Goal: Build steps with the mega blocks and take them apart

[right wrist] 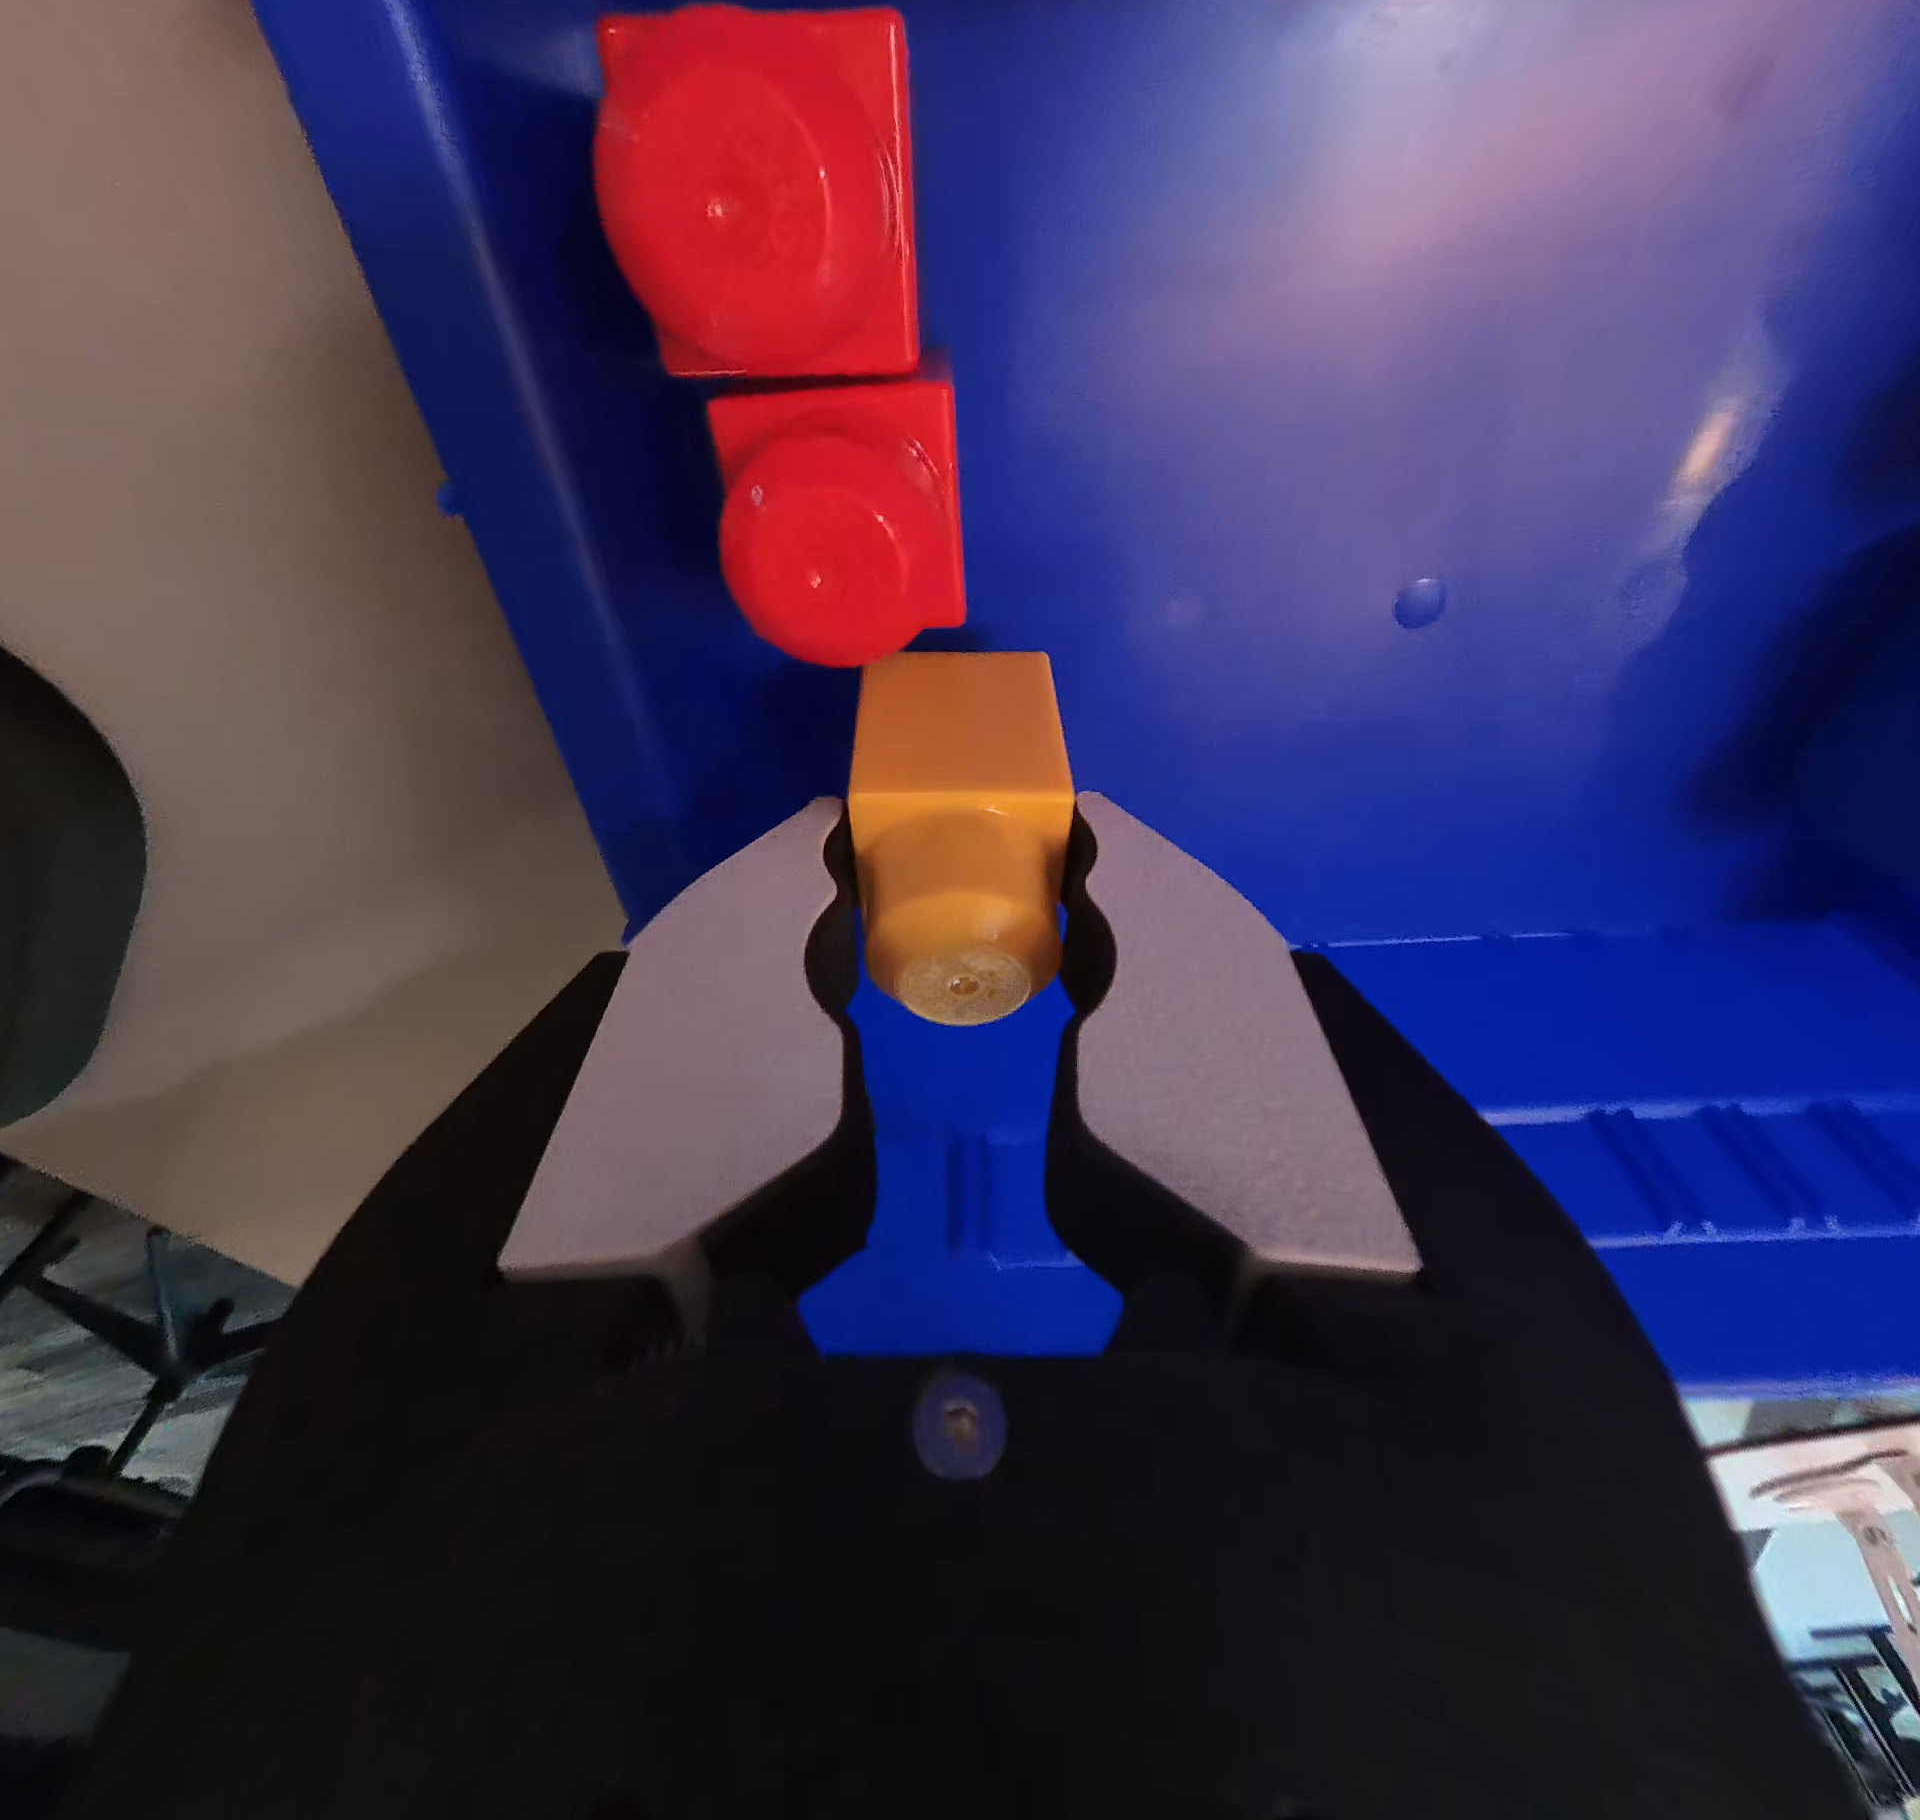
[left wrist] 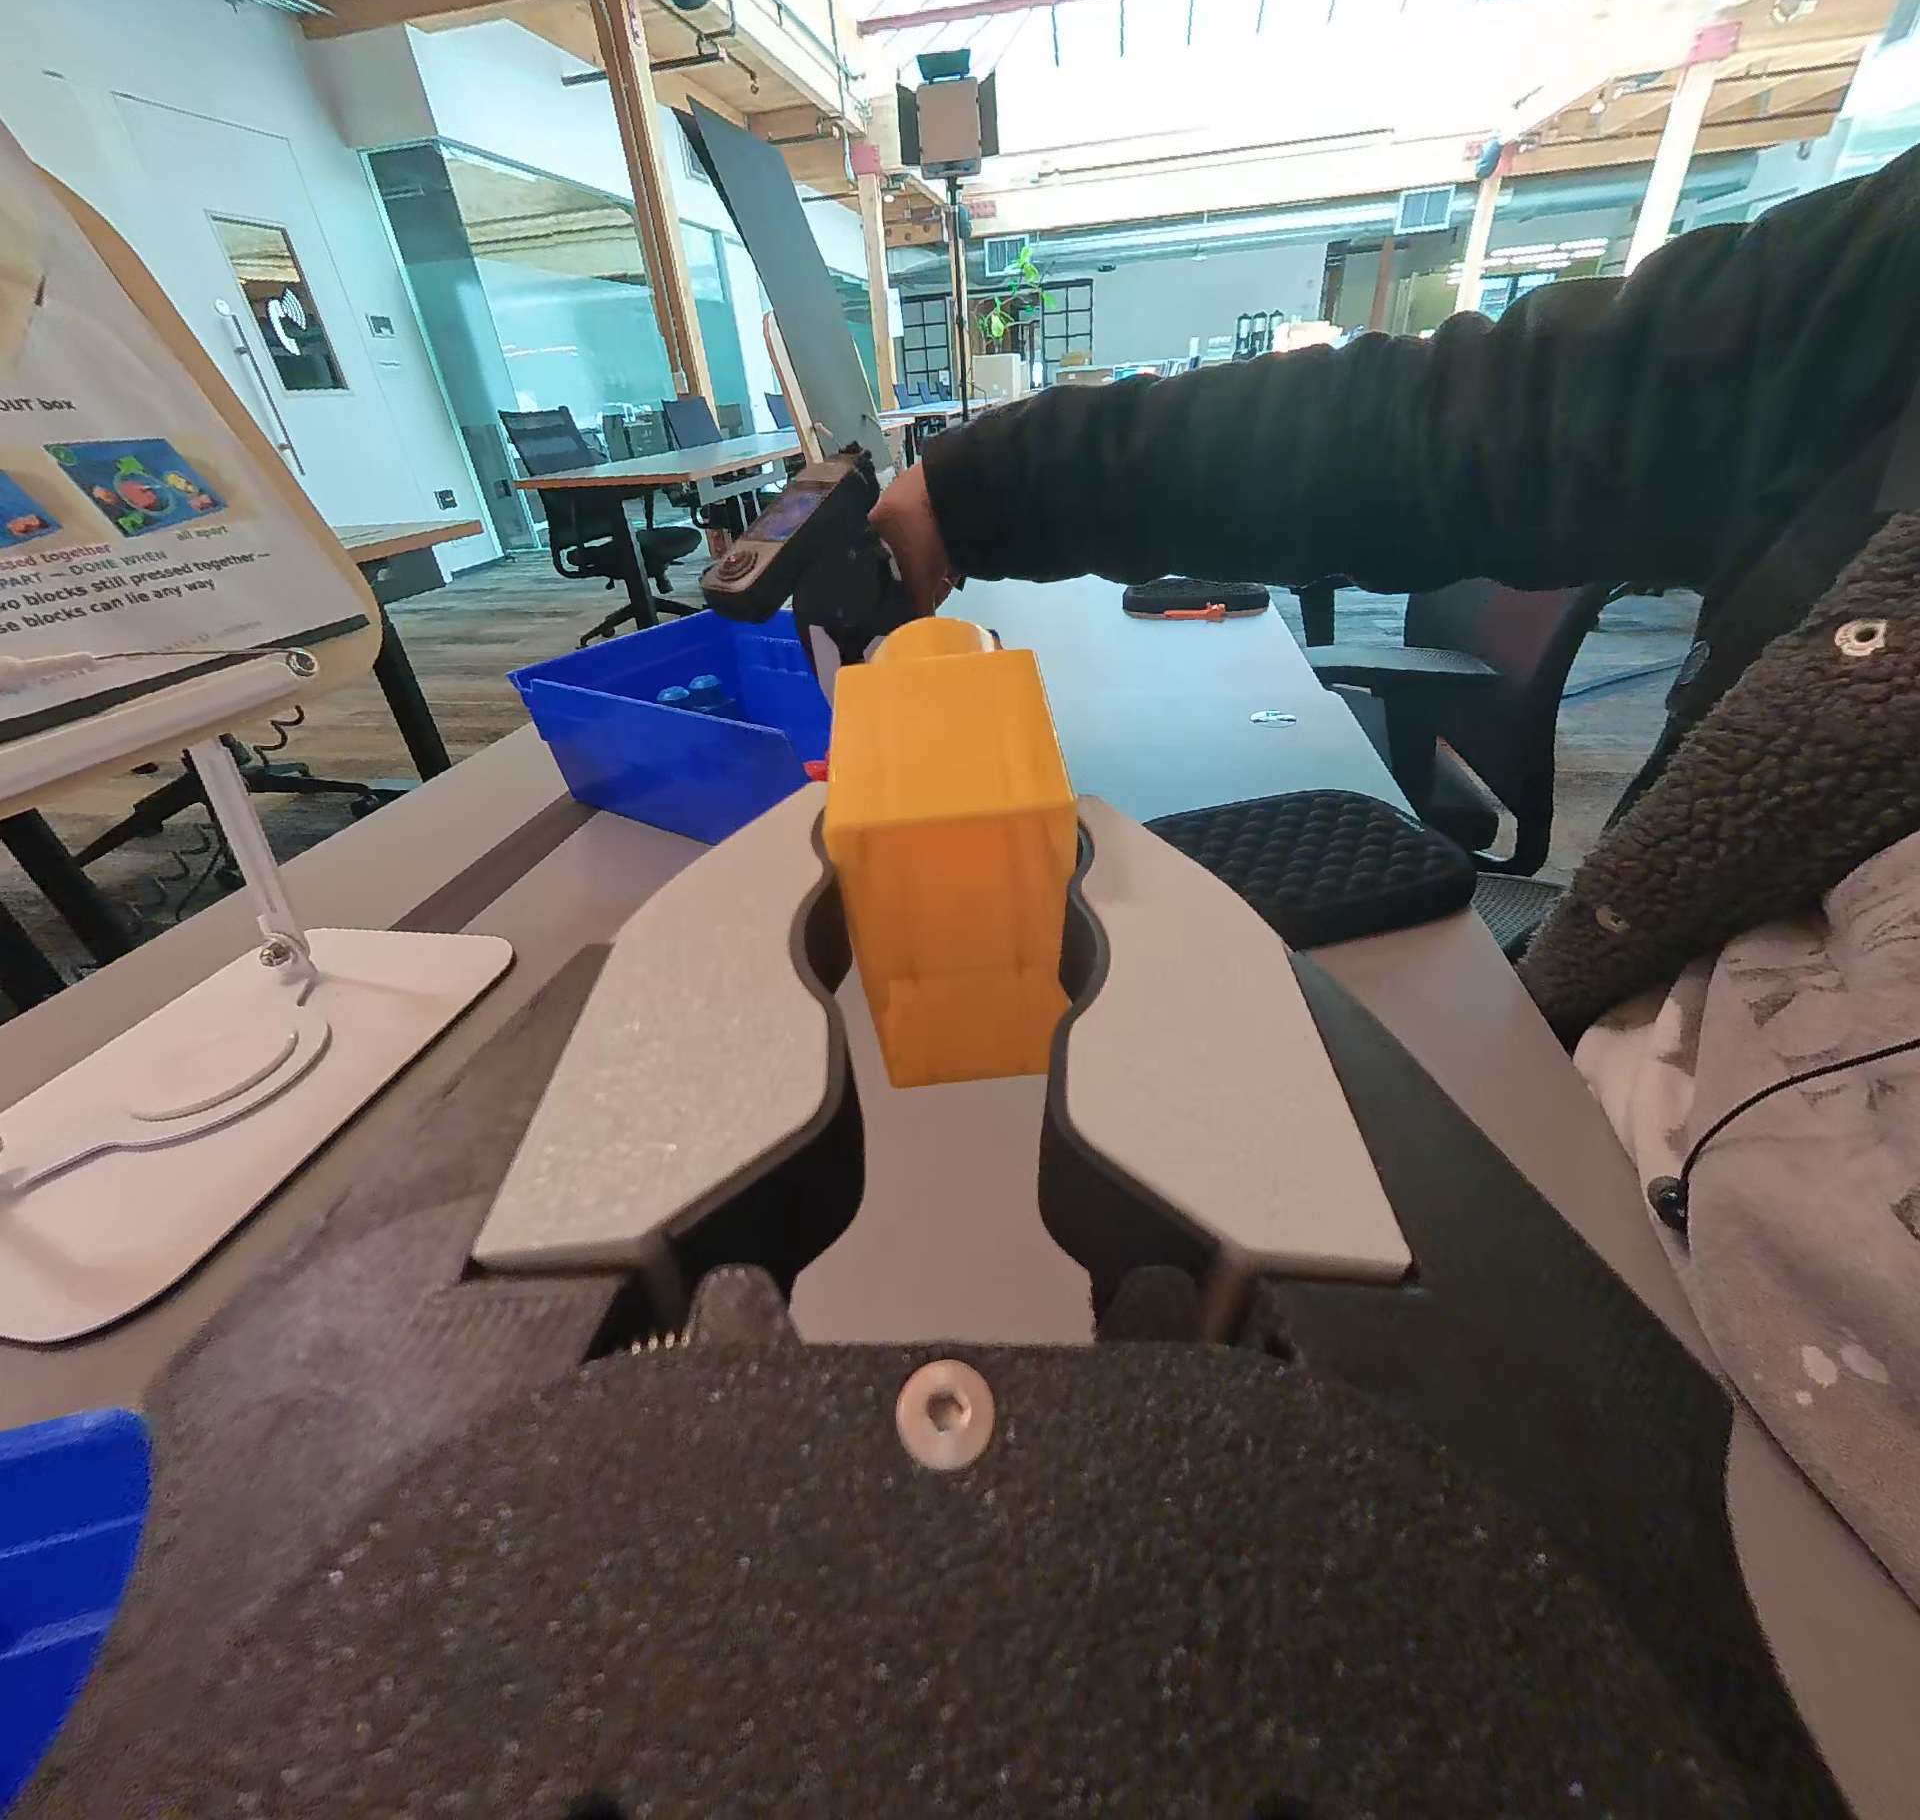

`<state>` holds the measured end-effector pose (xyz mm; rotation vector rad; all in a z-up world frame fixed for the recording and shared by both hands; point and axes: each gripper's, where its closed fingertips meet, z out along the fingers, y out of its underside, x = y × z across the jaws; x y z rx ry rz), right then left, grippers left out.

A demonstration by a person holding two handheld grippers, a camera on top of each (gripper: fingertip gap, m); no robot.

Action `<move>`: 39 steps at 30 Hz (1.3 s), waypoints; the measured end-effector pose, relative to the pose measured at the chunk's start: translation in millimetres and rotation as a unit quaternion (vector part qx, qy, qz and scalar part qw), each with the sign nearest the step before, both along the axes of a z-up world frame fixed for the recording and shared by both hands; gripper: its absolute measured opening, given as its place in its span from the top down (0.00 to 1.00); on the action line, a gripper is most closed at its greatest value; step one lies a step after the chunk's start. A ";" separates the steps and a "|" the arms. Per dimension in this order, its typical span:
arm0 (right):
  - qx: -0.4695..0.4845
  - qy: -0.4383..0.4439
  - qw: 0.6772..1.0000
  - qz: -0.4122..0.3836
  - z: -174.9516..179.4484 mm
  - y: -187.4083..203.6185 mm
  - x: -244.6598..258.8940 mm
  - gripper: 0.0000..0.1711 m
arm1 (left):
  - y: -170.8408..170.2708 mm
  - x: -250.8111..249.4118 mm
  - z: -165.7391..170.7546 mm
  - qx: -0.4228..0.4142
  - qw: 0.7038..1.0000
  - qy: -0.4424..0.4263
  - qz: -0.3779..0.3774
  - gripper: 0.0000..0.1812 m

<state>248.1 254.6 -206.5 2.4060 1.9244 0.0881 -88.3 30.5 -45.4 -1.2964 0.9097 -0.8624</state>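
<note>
- Left wrist view: the left gripper point(left wrist: 951, 929) squeezes an orange block point(left wrist: 951, 866) between its two grey fingers point(left wrist: 707, 1022). The block's round knob points away, toward 12 o'clock.
- A blue bin point(left wrist: 665, 731) sits on the grey table point(left wrist: 1164, 700) at about 11 o'clock from the block. Blue blocks point(left wrist: 698, 696) lie inside it.
- The right gripper point(left wrist: 831, 565) hangs over the bin, held by a hand point(left wrist: 909, 544).
- Right wrist view: the right gripper point(right wrist: 958, 897) pinches a small orange block point(right wrist: 956, 814), knob facing the camera.
- Two red blocks point(right wrist: 800, 336) touch each other at 12 o'clock, inside the blue bin point(right wrist: 1455, 420).
</note>
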 end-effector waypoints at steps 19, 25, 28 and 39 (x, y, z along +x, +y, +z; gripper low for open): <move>-0.081 0.057 0.995 0.002 7.3 -13.8 -13.2 0.74 | 2.1 5.6 -11.2 -0.012 1.000 0.017 -0.005 0.79; -0.017 0.130 0.991 0.026 49.6 -8.8 -36.7 0.75 | 2.9 6.3 -11.4 -0.013 1.000 0.014 -0.004 0.79; 0.050 0.218 0.973 0.059 85.1 -10.1 -74.4 0.75 | 2.6 8.6 -12.1 -0.013 1.000 0.014 -0.006 0.79; 0.066 0.555 0.801 0.214 158.1 -157.4 -234.1 0.76 | -2.0 28.1 -19.0 -0.012 1.000 0.011 -0.024 0.79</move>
